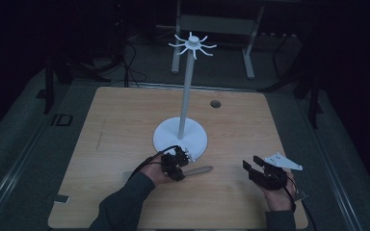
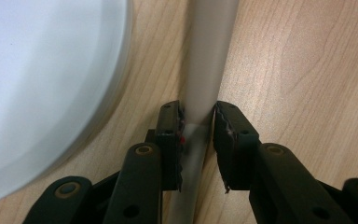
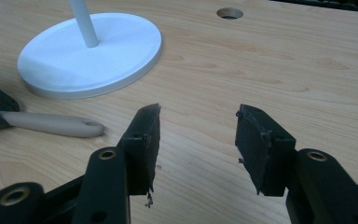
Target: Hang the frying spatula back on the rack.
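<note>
Two grippers, left gripper (image 2: 198, 122) clamped on beige handle (image 2: 205, 70), right gripper (image 3: 198, 140) apart, handle well aside.

Light wood-grain table (image 1: 111, 120) w/ rounded corners, a small round cable hole (image 1: 215, 103) near its far edge. Standing on it: white stand, round flat base (image 1: 169, 139) + thin upright pole (image 1: 186, 91) topped by a ring of short hooks (image 1: 192, 44). Lying flat on the wood: a beige, rounded-end utensil handle (image 3: 51, 123) w/ a small hanging hole at its tip. In left gripper view the handle runs straight between the left gripper's fingers (image 2: 170, 140), base rim just beside the left-hand finger. In right gripper view the handle tip lies just left of the right gripper's fingers (image 3: 147, 140); bare wood between them. Small grey tab (image 1: 60, 198) at near-left table edge.
</note>
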